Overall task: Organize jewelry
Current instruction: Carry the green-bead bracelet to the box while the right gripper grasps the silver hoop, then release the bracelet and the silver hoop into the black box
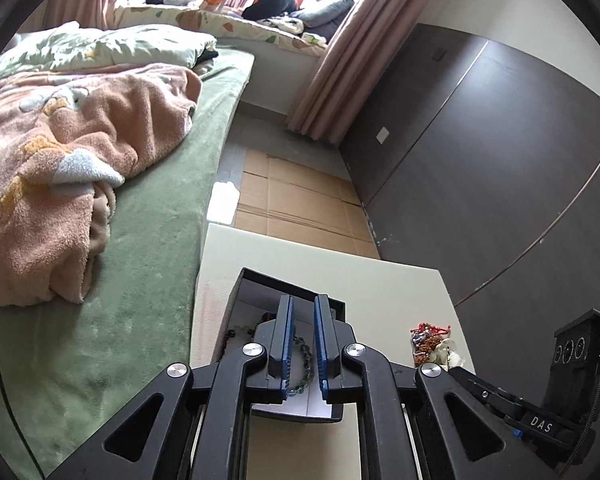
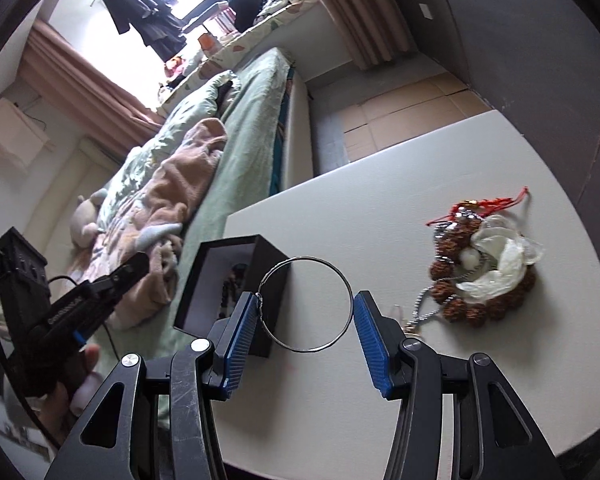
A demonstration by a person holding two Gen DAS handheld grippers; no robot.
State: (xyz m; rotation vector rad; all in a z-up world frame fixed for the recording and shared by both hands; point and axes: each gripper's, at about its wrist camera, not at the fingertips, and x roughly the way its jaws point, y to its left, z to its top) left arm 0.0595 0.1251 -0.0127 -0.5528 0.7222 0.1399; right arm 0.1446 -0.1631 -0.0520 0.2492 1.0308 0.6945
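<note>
Right between our right gripper's point(image 2: 307, 312) blue pads point(image 2: 242, 330) sits a thin silver bangle point(image 2: 306, 303), pinched across its width and lifted clear of the white table point(image 2: 380, 216); its round face is turned toward the camera and tilted back, so it has no real long axis. Our left gripper's point(image 1: 301, 342) pads stand narrowly apart over the open black box point(image 1: 236, 296), with a dark beaded bracelet point(image 1: 305, 364) strung lengthwise in the gap; we cannot tell whether they touch it. Only the right view shows the bangle, beside the box. Both views show a heap of brown beads, red cord and chain point(image 2: 480, 268) further right on the table.
</note>
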